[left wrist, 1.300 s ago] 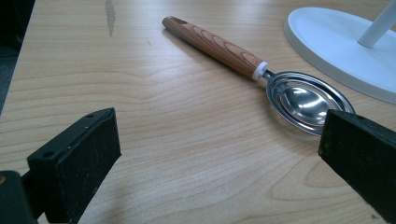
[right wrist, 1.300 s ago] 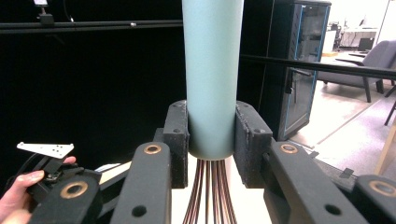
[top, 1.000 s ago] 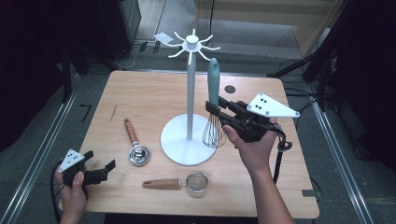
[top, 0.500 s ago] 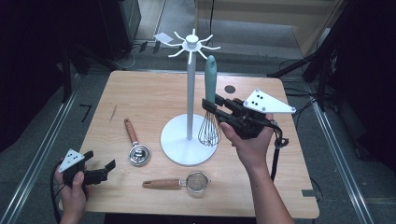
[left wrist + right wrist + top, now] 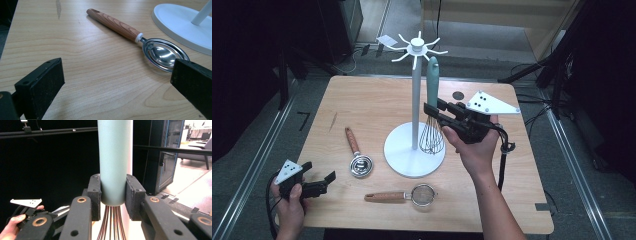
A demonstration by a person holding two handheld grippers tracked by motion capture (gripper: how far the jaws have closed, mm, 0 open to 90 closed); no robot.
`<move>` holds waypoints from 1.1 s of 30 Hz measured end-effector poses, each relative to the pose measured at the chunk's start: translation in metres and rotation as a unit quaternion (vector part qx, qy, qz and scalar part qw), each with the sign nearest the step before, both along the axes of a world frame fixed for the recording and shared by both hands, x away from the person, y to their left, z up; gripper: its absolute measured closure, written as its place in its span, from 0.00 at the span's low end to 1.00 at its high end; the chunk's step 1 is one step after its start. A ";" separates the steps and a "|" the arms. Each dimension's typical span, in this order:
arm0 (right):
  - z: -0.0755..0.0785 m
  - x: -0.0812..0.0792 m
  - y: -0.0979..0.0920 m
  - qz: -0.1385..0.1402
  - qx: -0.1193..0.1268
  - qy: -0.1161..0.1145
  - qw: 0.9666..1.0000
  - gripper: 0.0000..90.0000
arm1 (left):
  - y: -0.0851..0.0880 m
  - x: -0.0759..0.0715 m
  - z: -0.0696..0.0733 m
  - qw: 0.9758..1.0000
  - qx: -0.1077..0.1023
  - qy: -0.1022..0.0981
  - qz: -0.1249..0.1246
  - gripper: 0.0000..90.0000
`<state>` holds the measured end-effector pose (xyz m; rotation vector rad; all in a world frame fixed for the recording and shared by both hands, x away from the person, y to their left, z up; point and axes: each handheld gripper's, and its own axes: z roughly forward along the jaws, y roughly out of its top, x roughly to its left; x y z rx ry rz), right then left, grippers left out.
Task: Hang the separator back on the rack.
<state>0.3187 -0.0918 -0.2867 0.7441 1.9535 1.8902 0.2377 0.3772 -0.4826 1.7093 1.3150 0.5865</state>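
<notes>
Lab or test bay: 1 wooden table [image 5: 362, 100] on bare grey floor [image 5: 247, 165], floor rails [image 5: 272, 130] lower left, dark equipment rack [image 5: 170, 155] at right, cables [image 5: 537, 112] trailing.

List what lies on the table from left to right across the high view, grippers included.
Left gripper → wooden-handled scoop → small strainer → white stand → whisk → right gripper, whose jaws clamp the whisk's handle.

Wooden counter [image 5: 362, 107] on grey floor [image 5: 257, 150]; metal floor rails [image 5: 249, 172] beside the counter; dark equipment racks [image 5: 337, 20] behind it.
</notes>
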 end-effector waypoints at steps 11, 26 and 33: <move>-0.002 -0.002 0.004 -0.011 -0.004 -0.011 1.000 0.77 | 0.000 0.000 0.000 1.000 -0.001 0.000 -0.001 0.00; 0.002 -0.006 -0.003 -0.060 0.001 -0.052 0.997 0.80 | 0.000 0.000 0.000 1.000 0.001 0.000 0.000 0.00; 0.007 -0.008 -0.006 -0.087 0.017 -0.071 0.994 1.00 | 0.000 0.000 0.000 1.000 0.001 0.001 -0.001 0.00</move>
